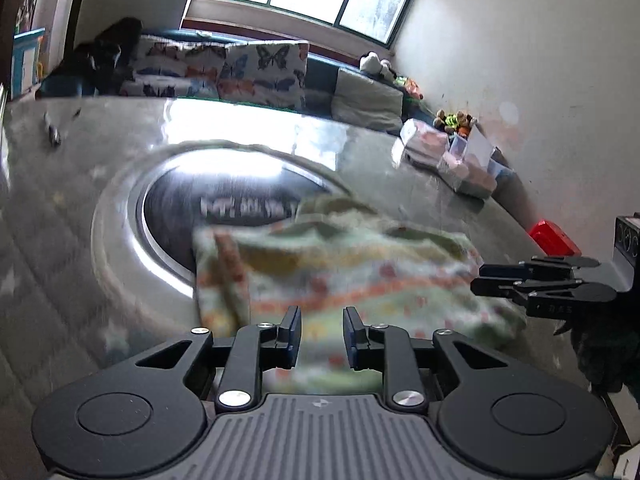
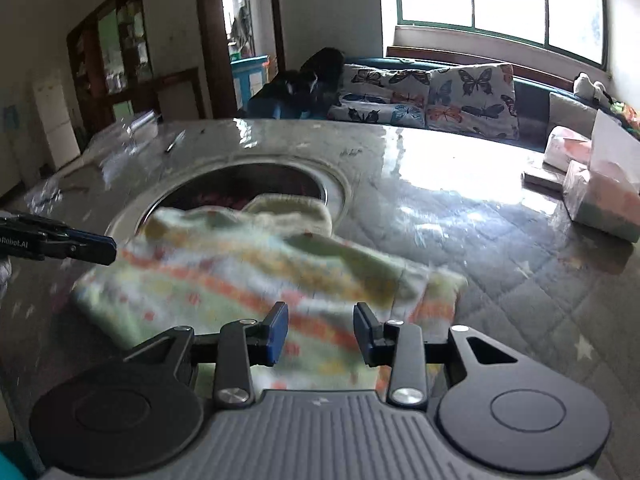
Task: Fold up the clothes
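Note:
A pale green garment (image 1: 352, 276) with orange and yellow stripes lies folded on the grey quilted table (image 1: 48, 240), partly over the round metal inset (image 1: 132, 208). My left gripper (image 1: 322, 336) is open just above the garment's near edge, nothing between its fingers. The right gripper (image 1: 532, 284) shows from the side at the garment's right end. In the right wrist view the same garment (image 2: 248, 280) is blurred, and my right gripper (image 2: 320, 334) stands open over its near edge. The left gripper (image 2: 72, 246) pokes in from the left.
Wrapped tissue packs (image 1: 452, 156) and a red object (image 1: 554, 236) sit at the table's right side; tissue packs (image 2: 600, 196) also show on the right. A sofa with butterfly cushions (image 2: 432, 96) runs behind the table under a window. Clear plastic (image 2: 120, 148) lies far left.

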Tool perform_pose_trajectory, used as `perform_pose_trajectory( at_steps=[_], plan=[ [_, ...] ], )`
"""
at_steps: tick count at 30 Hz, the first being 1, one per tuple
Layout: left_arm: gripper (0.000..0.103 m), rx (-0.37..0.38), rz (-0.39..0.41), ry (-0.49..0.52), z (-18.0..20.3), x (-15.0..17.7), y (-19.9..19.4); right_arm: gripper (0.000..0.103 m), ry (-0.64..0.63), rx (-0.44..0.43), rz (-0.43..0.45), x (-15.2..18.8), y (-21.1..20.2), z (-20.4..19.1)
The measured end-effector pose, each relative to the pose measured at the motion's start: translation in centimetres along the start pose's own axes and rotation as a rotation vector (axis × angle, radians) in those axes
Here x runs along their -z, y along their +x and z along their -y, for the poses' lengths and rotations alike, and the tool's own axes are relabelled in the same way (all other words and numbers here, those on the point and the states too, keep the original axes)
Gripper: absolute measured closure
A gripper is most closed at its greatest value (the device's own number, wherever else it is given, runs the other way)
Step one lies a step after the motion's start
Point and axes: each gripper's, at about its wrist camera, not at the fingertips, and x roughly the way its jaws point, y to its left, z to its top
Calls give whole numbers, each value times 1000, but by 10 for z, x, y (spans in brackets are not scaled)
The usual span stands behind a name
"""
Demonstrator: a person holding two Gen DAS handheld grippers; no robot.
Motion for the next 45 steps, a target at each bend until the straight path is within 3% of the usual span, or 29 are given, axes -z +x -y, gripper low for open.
perform_pose_trajectory(
  at_steps=[2, 11, 14, 19, 23, 31, 33, 39, 45],
  plan=[
    [71, -20, 5, 10, 2, -9, 12, 67, 12, 7, 0, -5, 11, 4],
    [71, -119, -41, 8, -8, -23, 58, 64, 55, 46, 20, -9, 27, 17],
    [71, -134, -41, -17, -16, -24, 60, 62, 70, 58, 28, -10, 31, 21],
    [71, -166, -33, 17, -13, -23, 61, 50, 74, 73, 15, -9, 37, 21],
    [65, -170, -21, 6, -12, -26, 55, 49, 73, 85, 21, -10, 35, 19],
    [49, -186, -10, -4, -9, -23, 34, 47, 19, 45, 38, -10, 19, -3],
    [48, -203, -13, -6, -10, -21, 31, 33, 5, 41, 44, -9, 15, -9],
    [36, -239, -7, -32, -14, -13, 16, 33, -95, -15, 51, -6, 1, -43],
    [34, -260, 3, -57, -16, -8, 3, 33, -227, -85, 43, -2, -5, -84]
  ],
)
